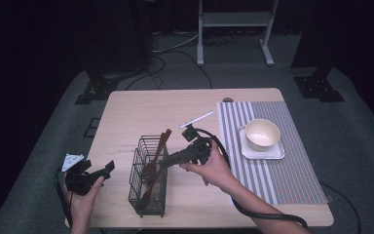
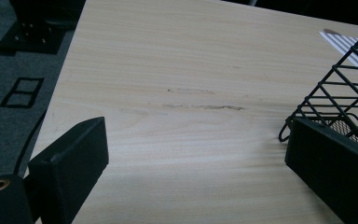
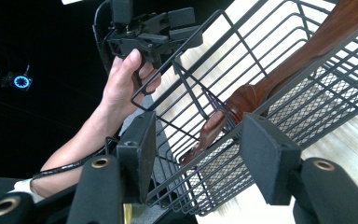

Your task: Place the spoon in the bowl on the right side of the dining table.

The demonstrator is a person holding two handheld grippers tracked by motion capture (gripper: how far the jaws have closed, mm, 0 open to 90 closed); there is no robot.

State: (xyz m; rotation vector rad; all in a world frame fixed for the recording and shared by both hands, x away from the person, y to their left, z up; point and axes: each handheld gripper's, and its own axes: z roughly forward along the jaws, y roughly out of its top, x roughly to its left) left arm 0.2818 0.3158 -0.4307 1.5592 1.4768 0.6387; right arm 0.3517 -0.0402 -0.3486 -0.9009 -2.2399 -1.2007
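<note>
A: Item one: we are holding the right gripper (image 1: 168, 160) at the near middle of the table (image 1: 126, 112), its jaws partly spread and not pinching anything, straddling the right wall of the wire basket (image 1: 148, 178). The wooden utensils (image 1: 156, 156) are leaning inside, just past that wire.

B: Item two: we are keeping the left gripper (image 1: 108, 168) left of the basket, jaws spread wide over bare wood, a basket corner (image 2: 340, 93) just beside one jaw.

A: The basket's wire is standing between the right jaws (image 3: 196, 154) and the utensil handles (image 3: 279, 79).

B: Count: one basket, two grippers, one bowl (image 1: 261, 134) on one white square plate (image 1: 263, 152), one striped mat (image 1: 272, 161), one white stick (image 1: 196, 119) at the far middle. Utensils: we cannot tell how many.
</note>
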